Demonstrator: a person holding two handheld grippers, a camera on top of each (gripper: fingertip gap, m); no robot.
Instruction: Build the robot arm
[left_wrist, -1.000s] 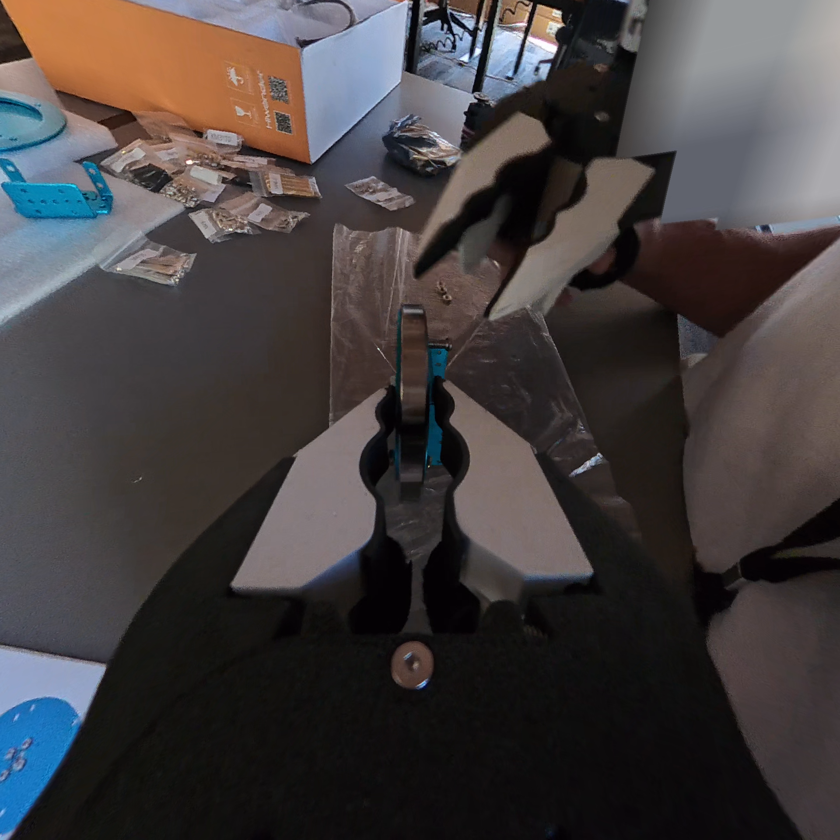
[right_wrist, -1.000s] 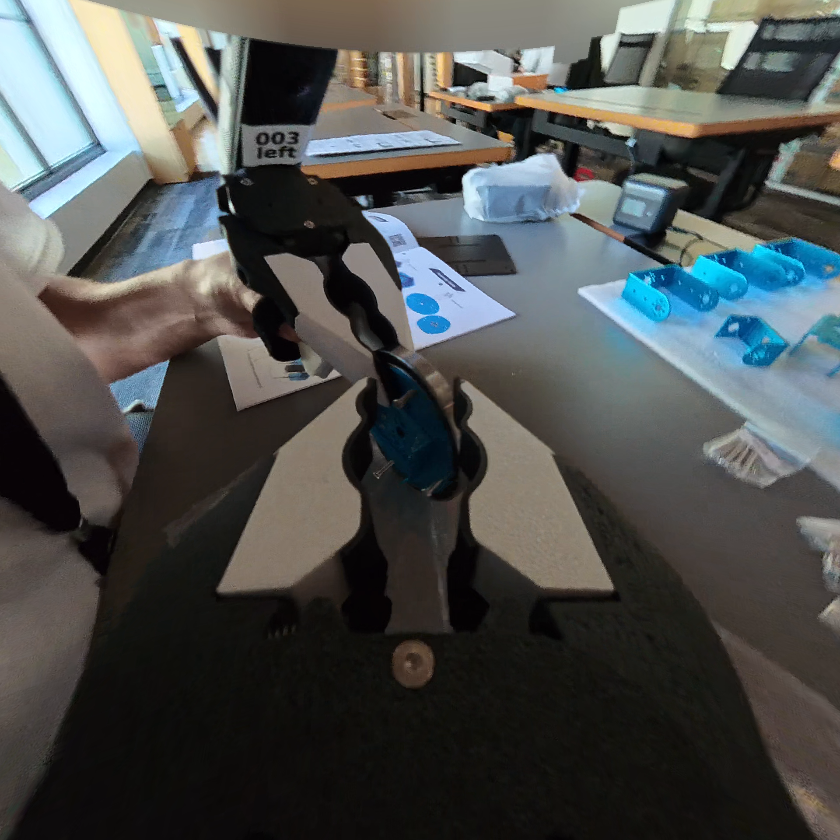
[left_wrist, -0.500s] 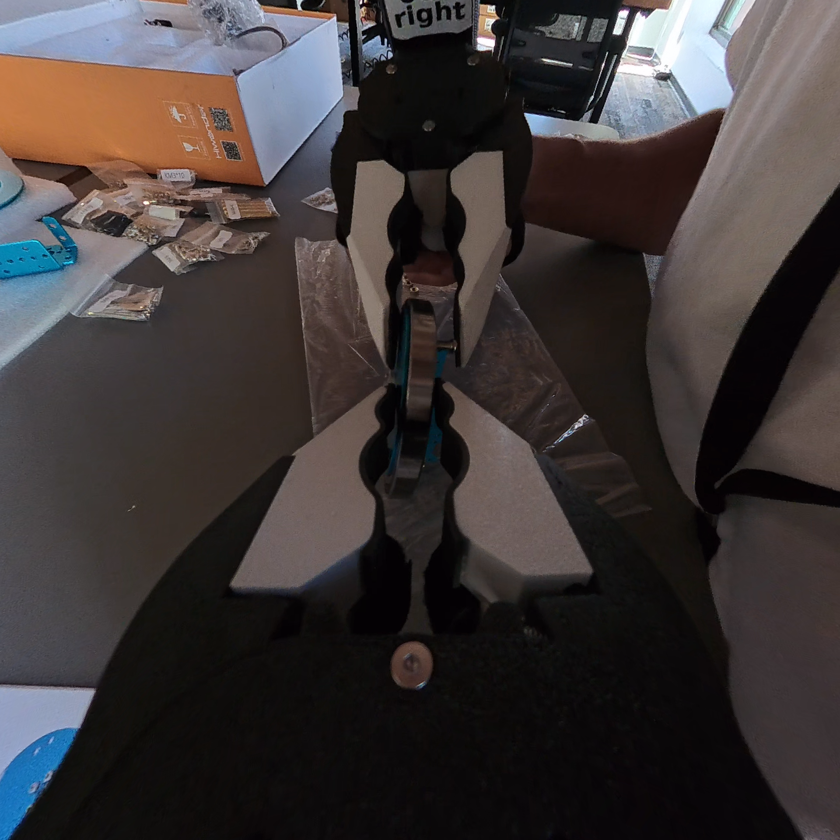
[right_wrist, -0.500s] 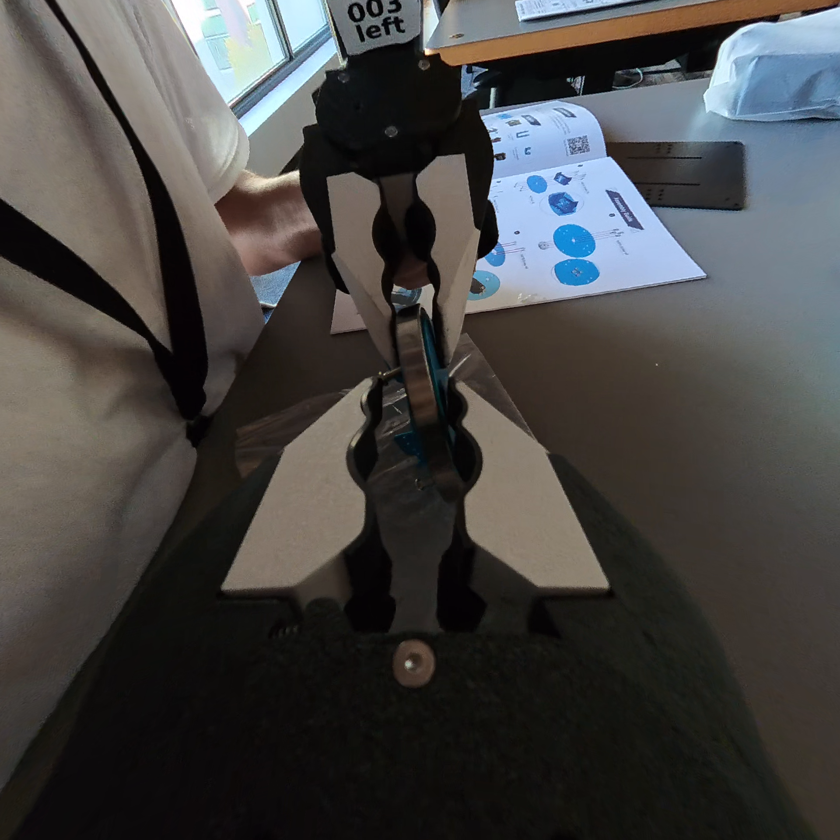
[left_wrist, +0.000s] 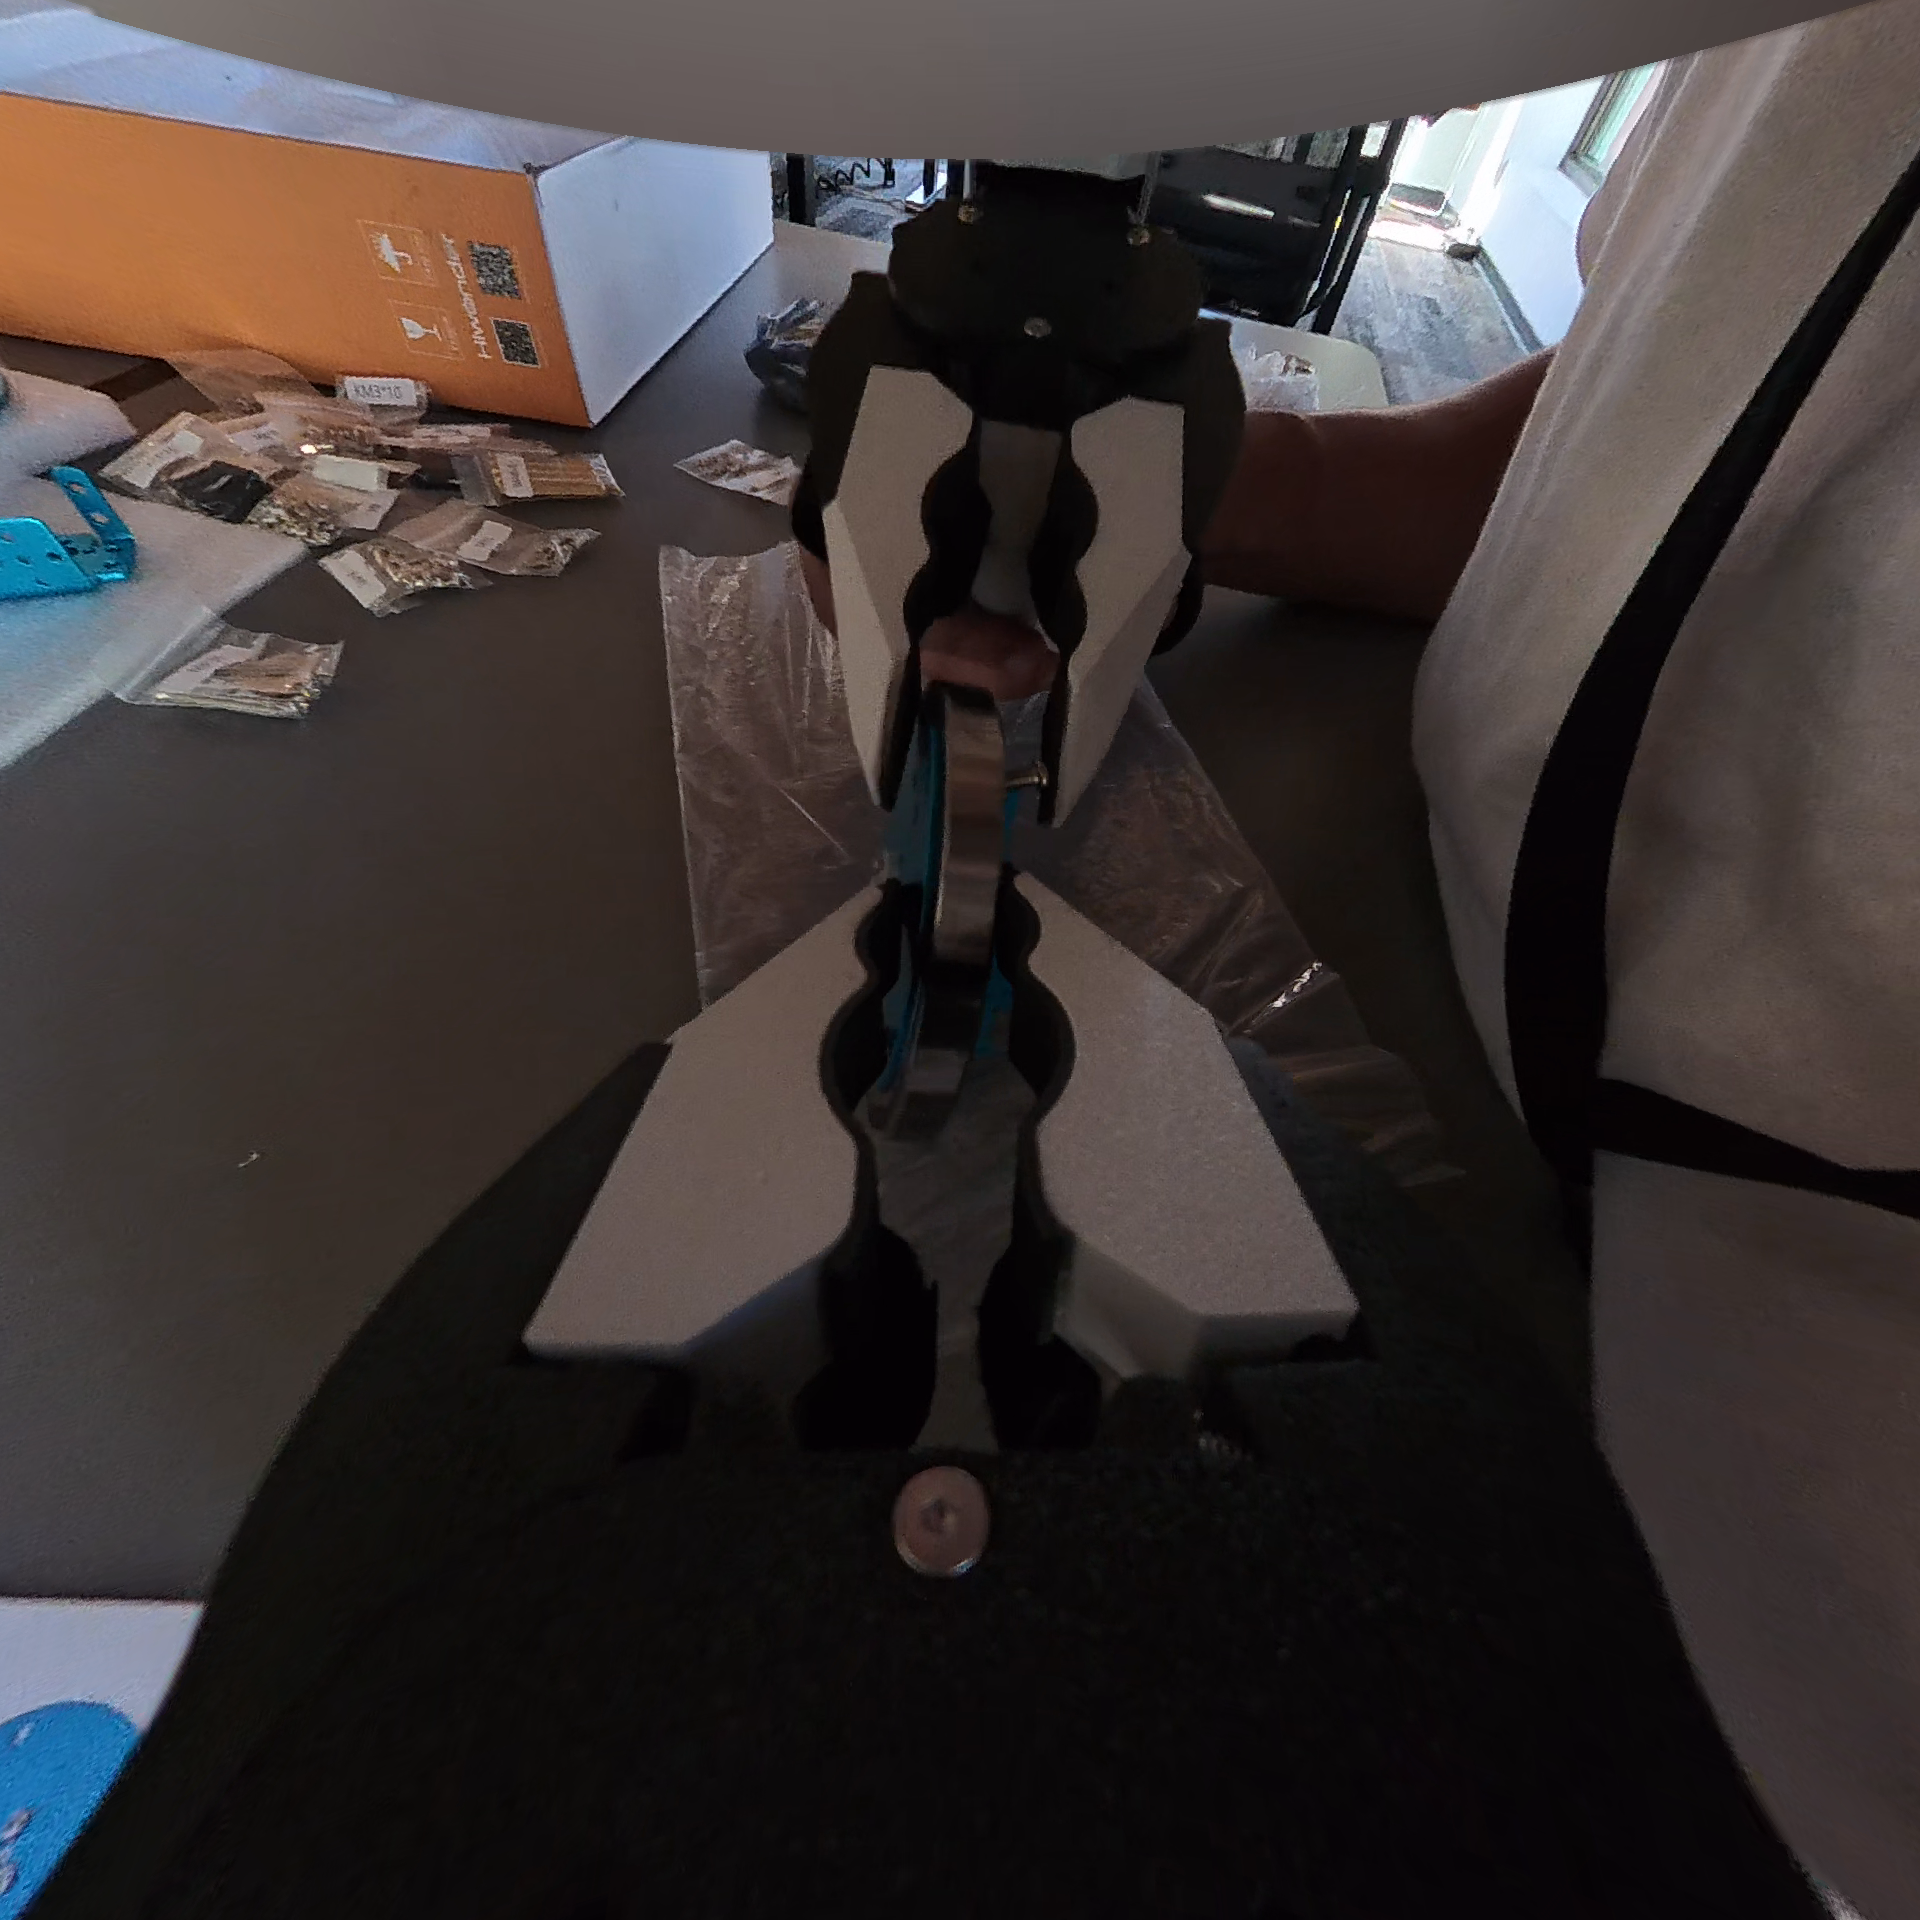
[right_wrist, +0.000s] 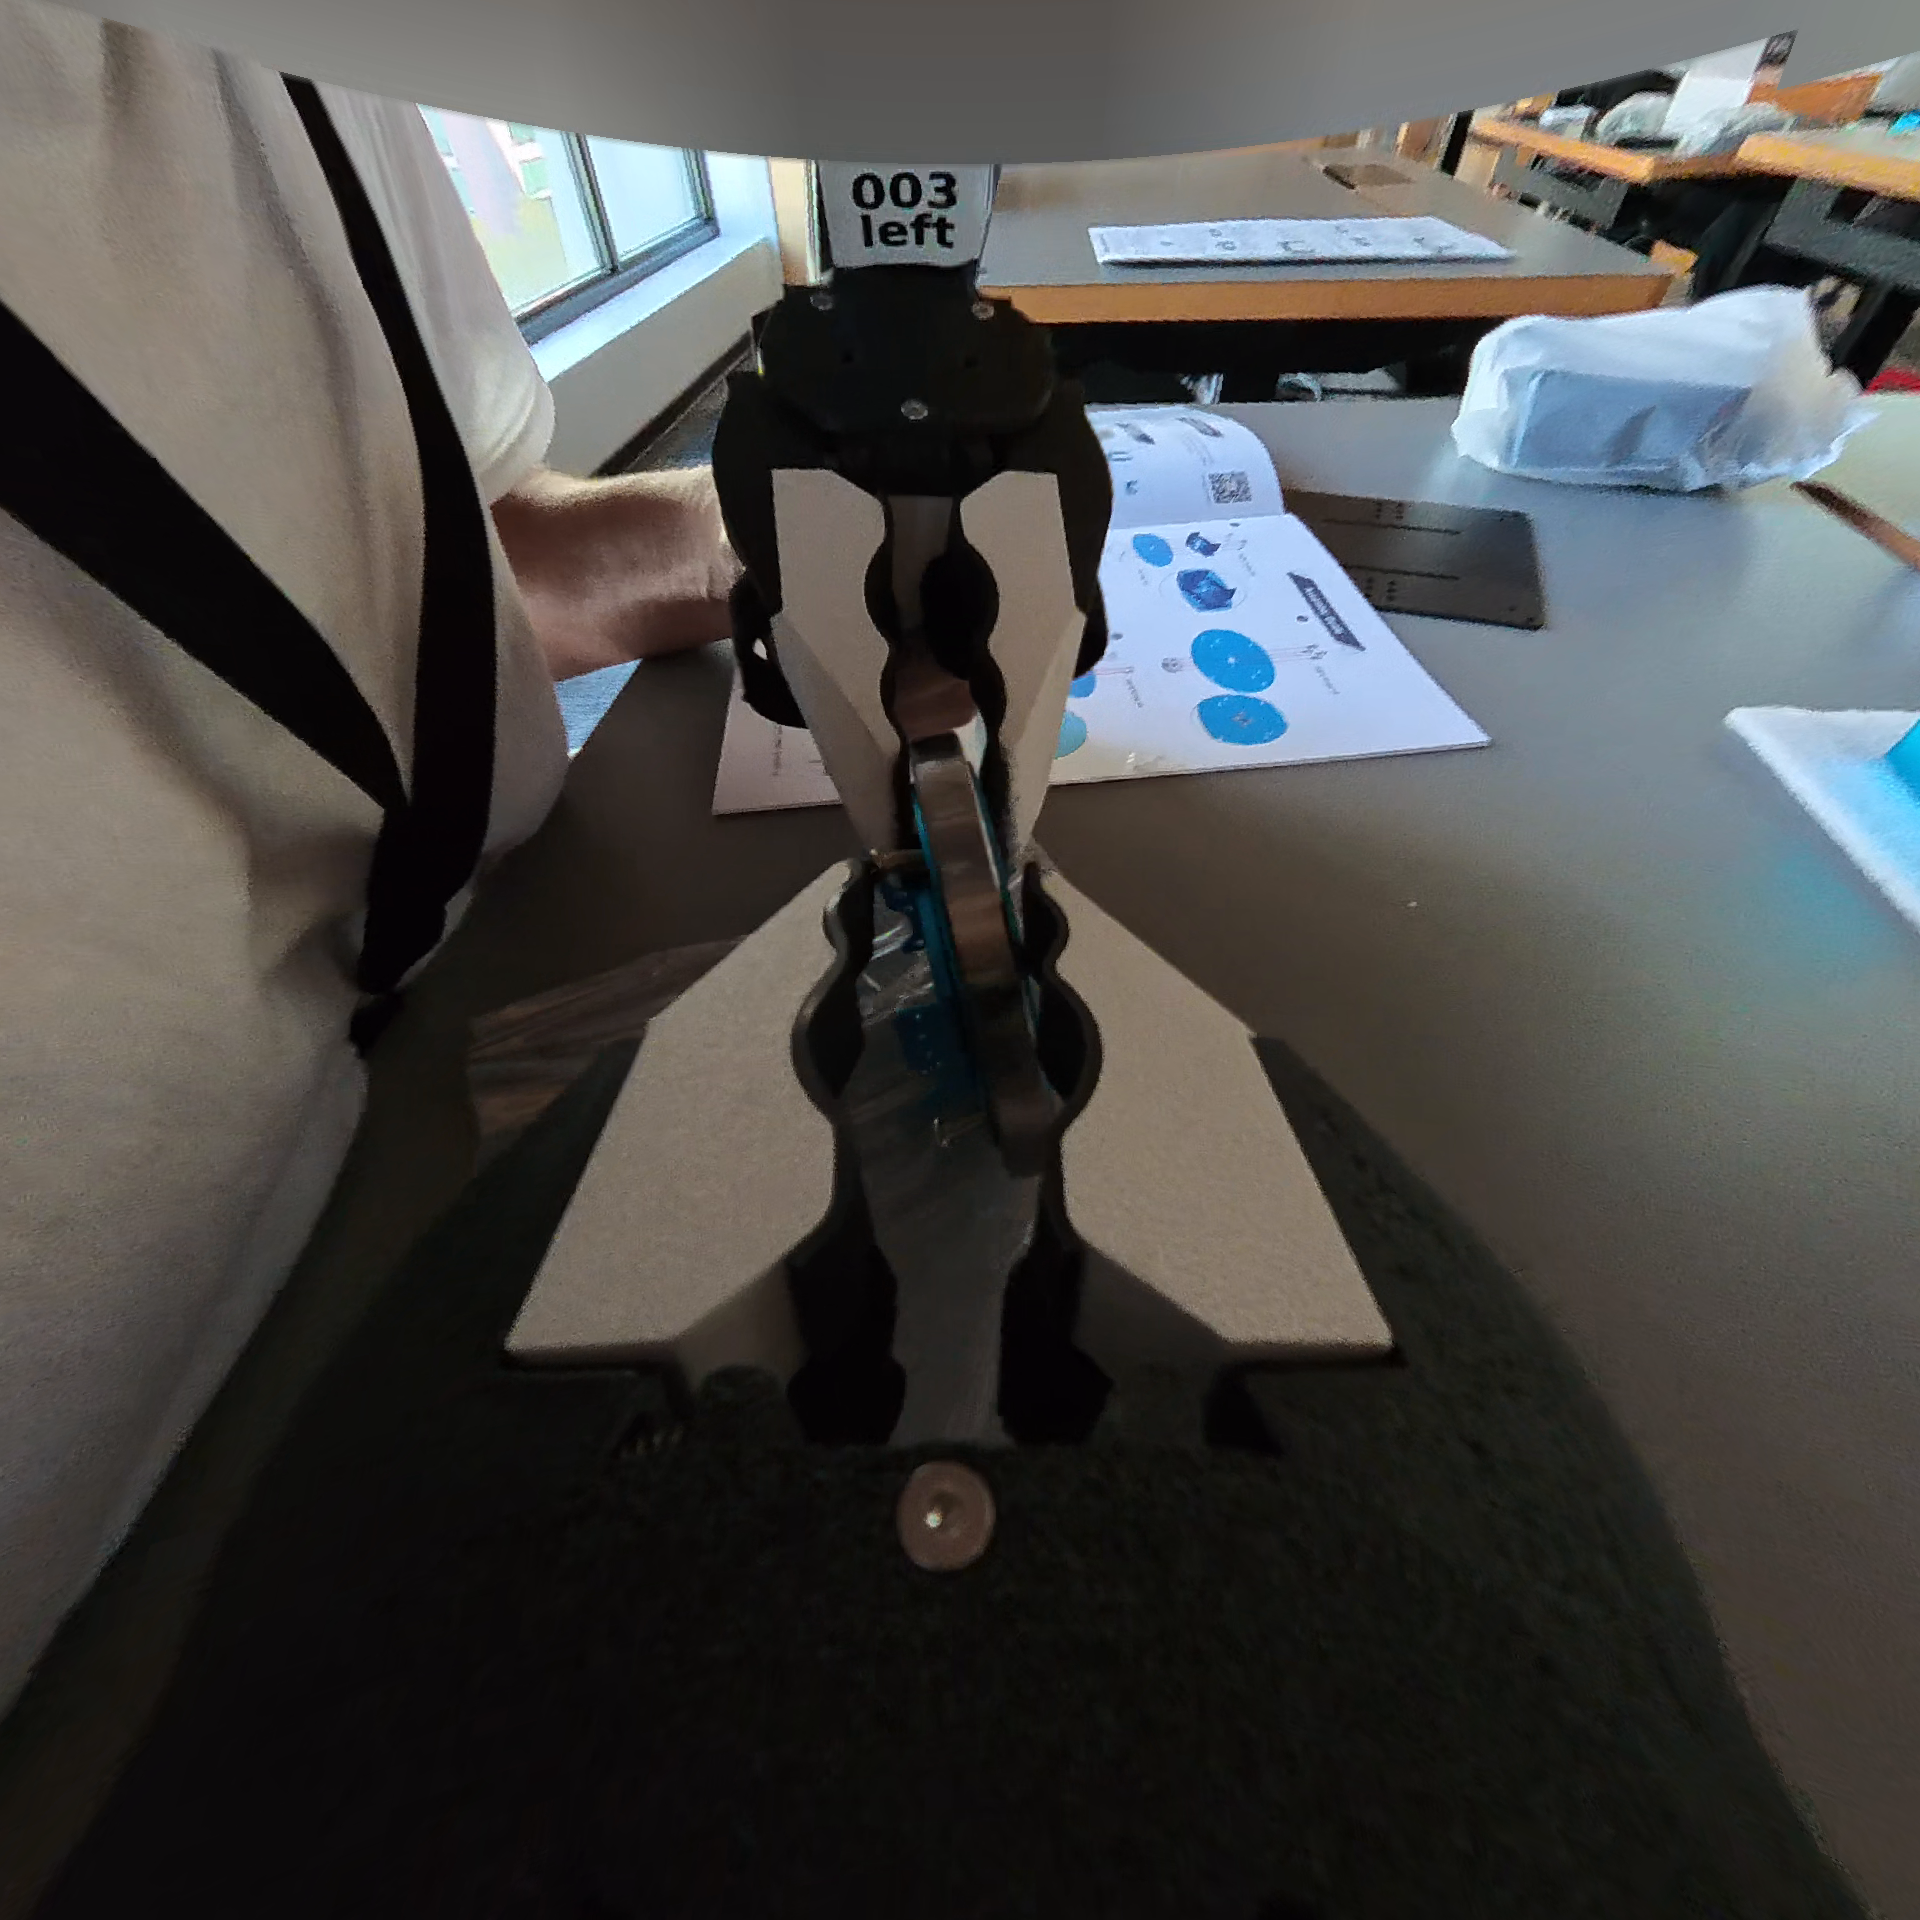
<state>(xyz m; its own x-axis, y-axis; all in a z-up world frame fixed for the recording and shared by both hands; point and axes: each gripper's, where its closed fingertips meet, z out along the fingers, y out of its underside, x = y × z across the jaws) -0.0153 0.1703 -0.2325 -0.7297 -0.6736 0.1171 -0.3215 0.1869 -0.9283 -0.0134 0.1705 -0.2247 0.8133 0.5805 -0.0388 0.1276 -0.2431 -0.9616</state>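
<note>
the left gripper (left_wrist: 951, 914) and the right gripper (right_wrist: 940, 883) face each other tip to tip above the table (left_wrist: 416, 935), each closed on an opposite edge of the wheel (left_wrist: 961, 883) between them. a plastic sheet (left_wrist: 758, 727) lies under them. left of it lie small bags (left_wrist: 416, 520), with a box (left_wrist: 312, 260) behind. a booklet (right_wrist: 1247, 644) lies behind the left gripper.

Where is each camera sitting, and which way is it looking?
Left wrist view: sits on the left gripper, looks along its fingers at the right gripper, an orange box and small bags on the table; the person's forearm and shirt show.
Right wrist view: sits on the right gripper, looks back at the left gripper, a booklet and a window; the shirt and forearm show.
Both views share the blue and silver disc pinched between the two grippers.
</note>
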